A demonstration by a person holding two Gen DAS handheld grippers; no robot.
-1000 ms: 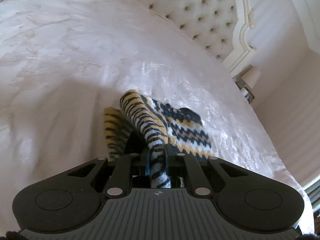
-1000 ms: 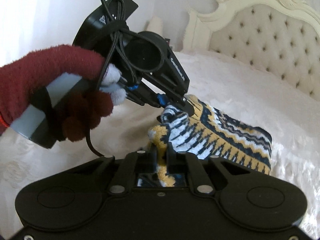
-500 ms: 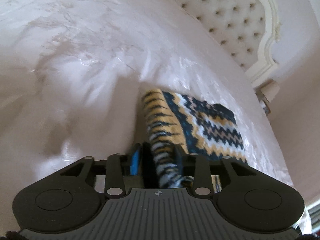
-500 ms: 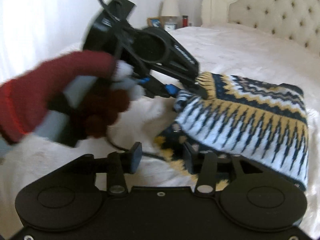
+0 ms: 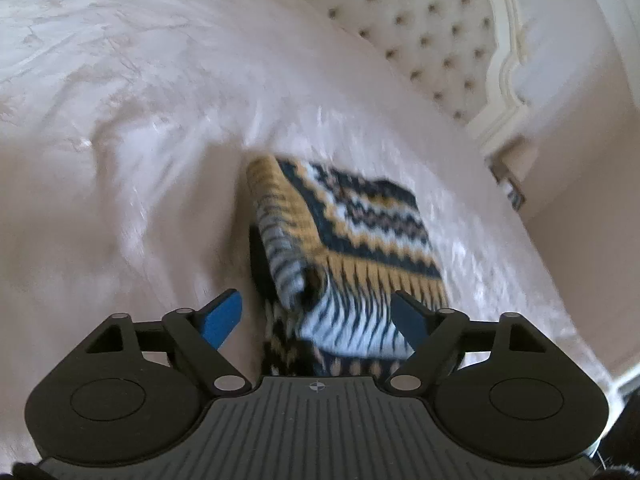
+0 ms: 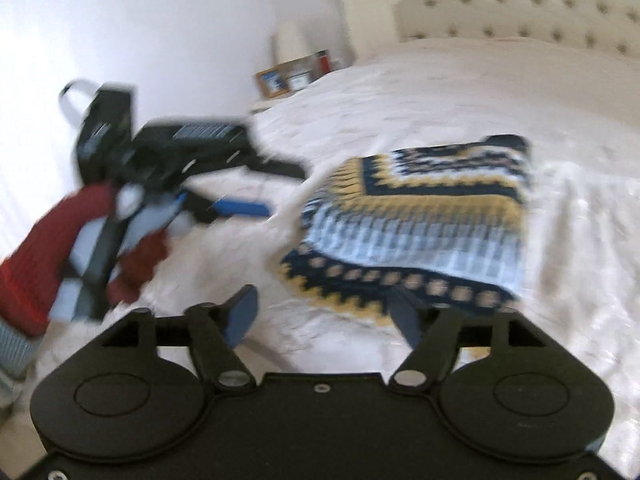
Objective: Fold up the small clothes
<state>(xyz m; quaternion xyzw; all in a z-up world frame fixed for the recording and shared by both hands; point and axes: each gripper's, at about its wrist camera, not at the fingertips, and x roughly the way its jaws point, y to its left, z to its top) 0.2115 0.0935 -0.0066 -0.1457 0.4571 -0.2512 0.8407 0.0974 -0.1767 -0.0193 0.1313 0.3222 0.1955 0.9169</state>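
A knit sweater (image 5: 352,232) patterned in navy, mustard and white lies folded on the bed. In the left wrist view its near edge sits between the fingers of my left gripper (image 5: 316,320). The jaws are opening and the blue pads (image 5: 222,318) stand clear of the wool. In the right wrist view, which is blurred, the sweater (image 6: 420,216) lies just beyond my right gripper (image 6: 324,316). Its jaws are opening over bare bedspread, with the right finger close to the sweater's hem. My left gripper (image 6: 276,188) shows there at the sweater's left side, held by a hand in a red glove (image 6: 80,216).
The white bedspread (image 5: 140,120) stretches wide to the left of the sweater. A tufted headboard (image 6: 520,4) stands at the back. A nightstand with picture frames (image 6: 284,78) and a lamp (image 6: 290,42) sits beside the bed. The bed's right edge (image 5: 560,320) is near the sweater.
Both grippers were shut on the sweater's edge and have since spread wide and let it go. The lifted fold has dropped flat onto the sweater. Both grippers have drawn back a little.
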